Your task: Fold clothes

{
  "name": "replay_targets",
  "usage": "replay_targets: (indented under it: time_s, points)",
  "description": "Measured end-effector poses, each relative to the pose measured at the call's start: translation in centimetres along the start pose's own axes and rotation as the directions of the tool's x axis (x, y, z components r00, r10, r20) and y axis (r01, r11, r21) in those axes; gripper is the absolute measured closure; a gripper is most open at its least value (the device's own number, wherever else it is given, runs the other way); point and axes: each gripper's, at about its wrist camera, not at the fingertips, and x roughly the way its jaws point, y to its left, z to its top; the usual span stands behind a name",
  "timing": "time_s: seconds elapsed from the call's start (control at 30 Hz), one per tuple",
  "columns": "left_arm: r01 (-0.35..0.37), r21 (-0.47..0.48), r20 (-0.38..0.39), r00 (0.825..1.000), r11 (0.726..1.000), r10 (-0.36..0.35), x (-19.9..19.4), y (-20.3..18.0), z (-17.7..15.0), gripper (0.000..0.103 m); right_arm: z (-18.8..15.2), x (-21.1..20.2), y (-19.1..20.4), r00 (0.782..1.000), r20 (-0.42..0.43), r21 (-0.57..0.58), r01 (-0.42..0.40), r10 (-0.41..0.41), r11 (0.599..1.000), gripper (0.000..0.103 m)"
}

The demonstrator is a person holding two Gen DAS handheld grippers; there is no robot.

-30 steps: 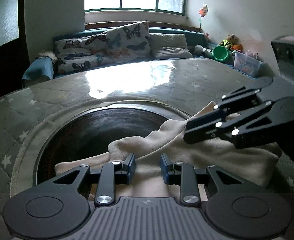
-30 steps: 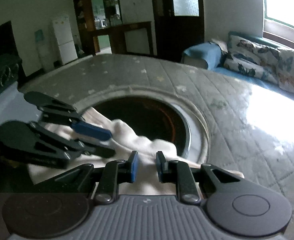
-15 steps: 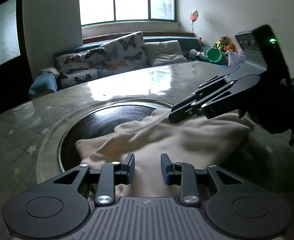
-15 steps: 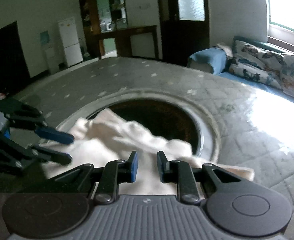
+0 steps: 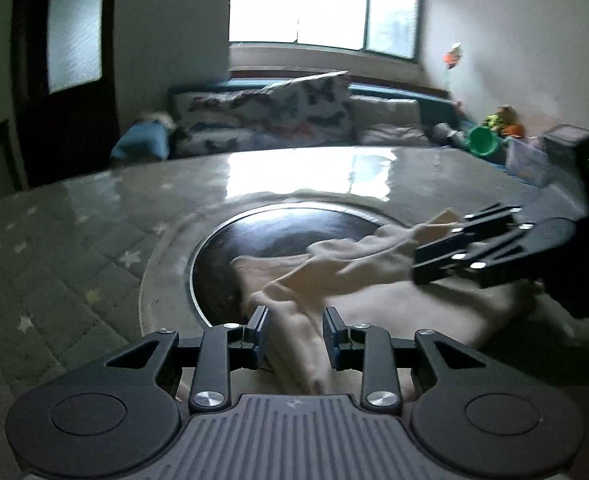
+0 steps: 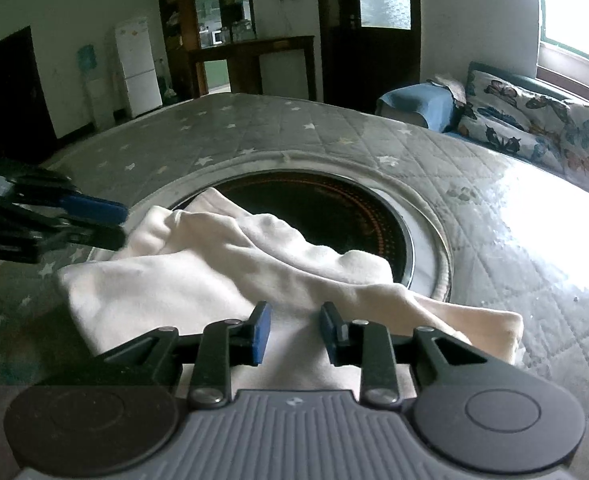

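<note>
With our right gripper (image 6: 293, 325) opening over the cream garment (image 6: 222, 276) at the near rim of the dark round inset (image 6: 334, 208) and our left gripper (image 5: 294, 330) parted astride a ridge, the fold may slump.

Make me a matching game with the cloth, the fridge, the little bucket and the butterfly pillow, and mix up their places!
Things:
1. cream cloth
2. white fridge
3. green bucket
4. butterfly pillow

Places:
A. on the sofa under the window
B. against the far wall, by the dark doorway
C. lying over the edge of the round dark dip in the table
D. at the sofa's end, near the toys

Pairs: 1-C, 2-B, 3-D, 4-A
</note>
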Motion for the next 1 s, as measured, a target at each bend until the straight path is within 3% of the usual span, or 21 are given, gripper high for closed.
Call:
replay_targets:
  time_s: [0.13, 0.2, 0.27, 0.37, 0.57, 0.7, 0.83, 1.0]
  points:
    - [-0.002, -0.069, -0.046, 0.999, 0.998, -0.001, 1.9, 0.8, 0.2, 0.073, -0.1, 0.0, 0.1, 1.000, 0.000, -0.007, 0.002, -0.002, 1.000, 0.074]
    - [-0.004, -0.082, -0.042, 0.999, 0.997, 0.000, 2.2, 1.0, 0.2, 0.092, -0.2, 0.0, 0.1, 1.000, 0.000, -0.008, 0.002, -0.002, 1.000, 0.074]
    - [-0.022, -0.075, -0.025, 0.999, 0.997, 0.021, 1.8, 1.1, 0.2, 0.097, -0.2, 0.0, 0.1, 1.000, 0.001, -0.010, 0.004, -0.004, 1.000, 0.073]
    - [-0.079, -0.038, 0.001, 0.997, 0.996, 0.079, 1.6, 1.1, 0.0, 0.097, -0.4, 0.0, 0.1, 1.000, 0.005, -0.014, 0.008, -0.008, 1.000, 0.071]
    - [-0.077, -0.056, -0.015, 0.997, 0.995, 0.076, 1.9, 1.5, 0.1, 0.087, -0.5, -0.5, 0.1, 1.000, 0.020, -0.016, 0.013, -0.012, 1.000, 0.067]
    - [-0.099, -0.035, 0.040, 0.994, 0.994, 0.101, 0.8, 0.6, 1.2, 0.086, -0.3, -1.1, -0.1, 0.999, 0.043, -0.006, 0.022, -0.022, 1.000, 0.066]
    - [-0.021, -0.013, 0.073, 0.997, 1.000, 0.022, 1.2, -1.1, 2.4, 0.086, 0.0, -0.7, -0.3, 0.998, 0.035, 0.002, 0.045, -0.045, 0.999, 0.066]
    - [0.011, -0.003, 0.004, 1.000, 1.000, -0.011, 3.8, -2.3, 2.6, 0.086, -0.4, -1.6, 0.0, 0.998, 0.036, -0.005, 0.042, -0.042, 0.999, 0.064]
